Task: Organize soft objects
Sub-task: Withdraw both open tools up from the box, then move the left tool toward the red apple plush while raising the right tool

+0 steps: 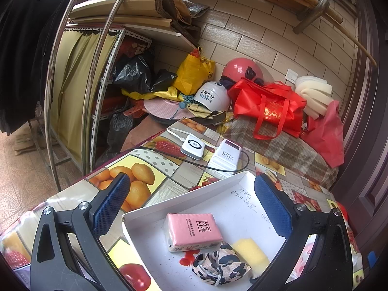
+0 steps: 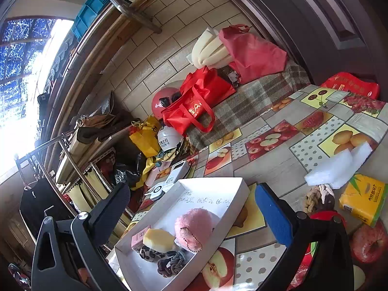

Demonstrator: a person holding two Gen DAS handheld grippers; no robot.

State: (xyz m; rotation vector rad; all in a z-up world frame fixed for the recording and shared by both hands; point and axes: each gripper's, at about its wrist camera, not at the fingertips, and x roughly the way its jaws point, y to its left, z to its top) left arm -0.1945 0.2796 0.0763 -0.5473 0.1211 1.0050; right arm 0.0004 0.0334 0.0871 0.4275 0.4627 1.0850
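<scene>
Both grippers, left (image 1: 191, 208) and right (image 2: 194, 215), empty with jaws apart. Yellow tissue pack (image 2: 362, 198) lies on the tablecloth (image 2: 266, 162), outside the white tray (image 2: 238, 189); probably light and compressible, best pinched across its short sides.

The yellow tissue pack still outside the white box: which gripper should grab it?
Probably right. The yellow tissue pack lies just beyond the open right gripper; the left gripper hovers over the white box.

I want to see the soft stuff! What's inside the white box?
The white box holds a pink tissue pack, yellow sponge, camouflage cloth, fluffy pink puff and dark scrunchie. Anything beneath them is hidden.
</scene>
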